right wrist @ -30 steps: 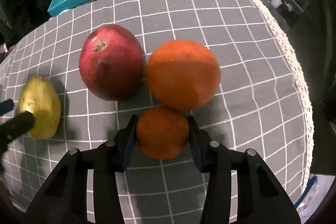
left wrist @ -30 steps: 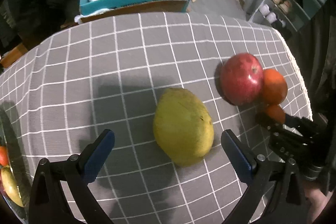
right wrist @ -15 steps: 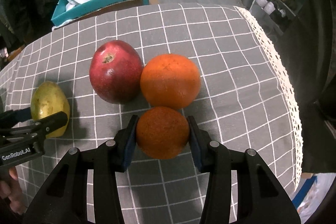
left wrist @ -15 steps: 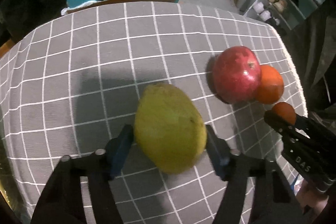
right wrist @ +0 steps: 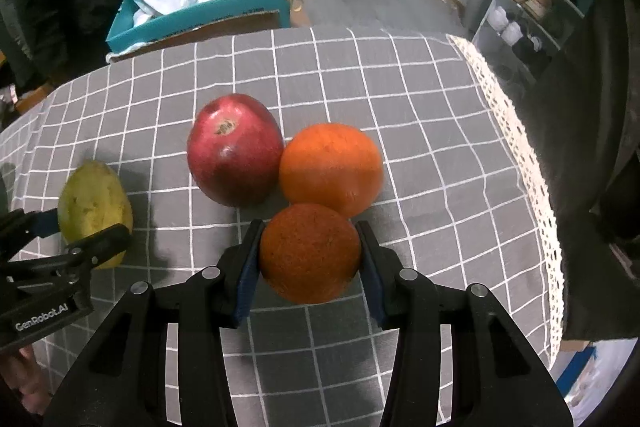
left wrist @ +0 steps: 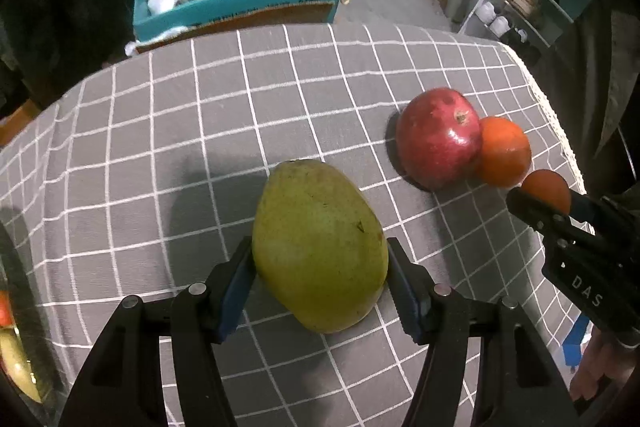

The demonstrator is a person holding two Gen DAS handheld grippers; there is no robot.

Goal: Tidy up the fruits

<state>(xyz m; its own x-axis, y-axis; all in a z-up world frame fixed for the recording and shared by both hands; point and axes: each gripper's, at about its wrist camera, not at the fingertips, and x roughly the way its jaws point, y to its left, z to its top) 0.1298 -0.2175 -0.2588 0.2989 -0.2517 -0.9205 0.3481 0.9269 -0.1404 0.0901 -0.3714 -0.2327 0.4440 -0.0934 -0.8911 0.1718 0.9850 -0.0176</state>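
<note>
Nearest the lens in the left wrist view, the left gripper [left wrist: 320, 283] is clamping its jaws on the large yellow-green pear-shaped mango [left wrist: 320, 247], low in the centre of the frame, over the grey white-checked cloth covering the counter [left wrist: 200, 131]. In the right wrist view, the right gripper [right wrist: 309, 259] is pinching its jaws on the small dark-orange tangerine [right wrist: 310, 253], low centre. Just behind the tangerine, the bigger round orange [right wrist: 331, 169] is touching the glossy red apple-like fruit [right wrist: 234, 149] at mid-frame. Farthest off, at upper left, a teal cardboard box [right wrist: 192, 15] is holding white bags.

Both pickups appear done; I judge the next move calls for carrying each fruit clear without nudging the two resting ones. At the lower left edge of the left view, a dish of fruit [left wrist: 12, 359] is peeking in, possibly the destination.
</note>
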